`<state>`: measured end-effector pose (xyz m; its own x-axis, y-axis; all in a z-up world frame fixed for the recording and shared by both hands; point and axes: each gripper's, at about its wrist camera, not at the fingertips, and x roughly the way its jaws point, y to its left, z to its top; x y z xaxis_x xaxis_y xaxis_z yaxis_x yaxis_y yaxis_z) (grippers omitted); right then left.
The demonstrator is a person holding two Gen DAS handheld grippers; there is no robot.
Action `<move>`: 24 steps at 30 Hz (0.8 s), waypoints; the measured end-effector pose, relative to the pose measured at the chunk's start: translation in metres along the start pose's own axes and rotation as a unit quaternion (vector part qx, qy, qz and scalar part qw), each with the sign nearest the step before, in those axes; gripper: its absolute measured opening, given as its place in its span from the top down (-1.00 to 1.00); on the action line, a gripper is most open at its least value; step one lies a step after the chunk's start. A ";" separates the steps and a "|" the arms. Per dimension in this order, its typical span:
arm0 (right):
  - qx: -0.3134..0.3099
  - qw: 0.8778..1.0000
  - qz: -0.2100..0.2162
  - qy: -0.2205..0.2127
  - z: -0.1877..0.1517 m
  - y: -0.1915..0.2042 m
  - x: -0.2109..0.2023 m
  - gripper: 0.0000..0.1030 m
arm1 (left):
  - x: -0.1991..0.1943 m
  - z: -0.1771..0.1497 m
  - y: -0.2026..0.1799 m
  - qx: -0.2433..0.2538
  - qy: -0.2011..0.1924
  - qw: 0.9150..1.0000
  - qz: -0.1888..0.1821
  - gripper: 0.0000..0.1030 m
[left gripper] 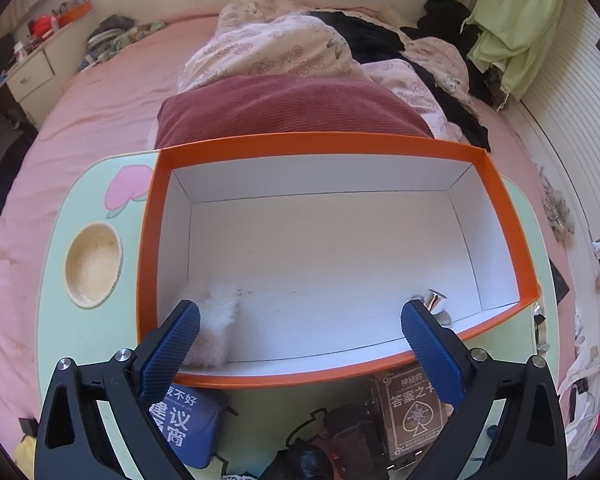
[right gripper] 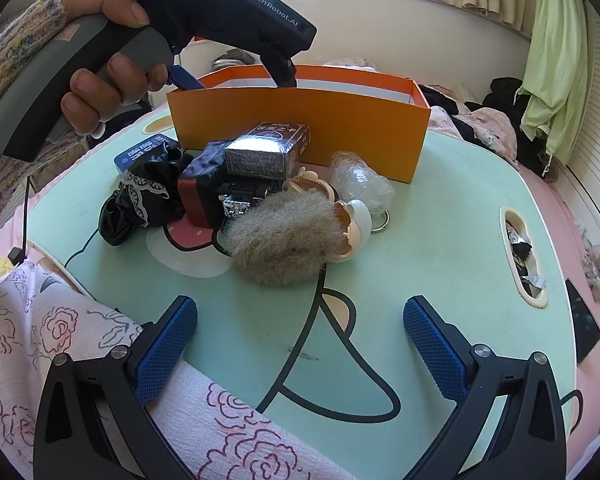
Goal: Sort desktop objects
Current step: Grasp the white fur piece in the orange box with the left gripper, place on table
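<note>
My box (left gripper: 500, 192) is orange outside, white inside; my table (right gripper: 440, 240) mint green with black line drawing; my finger pads (right gripper: 166, 346) blue; the fluff (right gripper: 280, 236) grey-brown, perhaps fur.

Right gripper (right gripper: 300, 344) at bottom of frame, jaws spread wide and empty above mint-green surface (right gripper: 440, 248). At centre, a cluster: grey fur ball (right gripper: 280, 236), dark printed box (right gripper: 266, 152), black lace cloth (right gripper: 140, 204), clear-wrapped item (right gripper: 360, 184). Behind the cluster, orange box (right gripper: 300, 128). Upper left, a hand (right gripper: 108, 64) gripping the left gripper (right gripper: 236, 80), tips dipping inside the orange box.
</note>
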<state>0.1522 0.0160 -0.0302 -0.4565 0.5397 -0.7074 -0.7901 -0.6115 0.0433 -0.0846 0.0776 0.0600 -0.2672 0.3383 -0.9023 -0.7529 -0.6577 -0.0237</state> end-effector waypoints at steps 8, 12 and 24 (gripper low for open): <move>0.001 1.000 -0.001 0.000 0.000 0.000 0.000 -0.99 | 0.002 0.001 0.004 0.003 0.002 1.000 0.005 -0.93; 0.002 1.000 -0.001 0.000 0.000 0.000 0.000 -0.99 | 0.001 0.006 0.005 0.012 0.006 1.000 0.027 -0.67; 0.004 1.000 -0.004 -0.001 0.000 0.001 0.001 -0.99 | 0.023 0.024 -0.004 0.072 0.098 0.987 0.109 0.52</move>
<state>0.1513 0.0157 -0.0307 -0.4513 0.5446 -0.7069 -0.7964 -0.6033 0.0437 -0.1021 0.1044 0.0493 -0.3218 0.0535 -0.9453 -0.7714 -0.5936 0.2290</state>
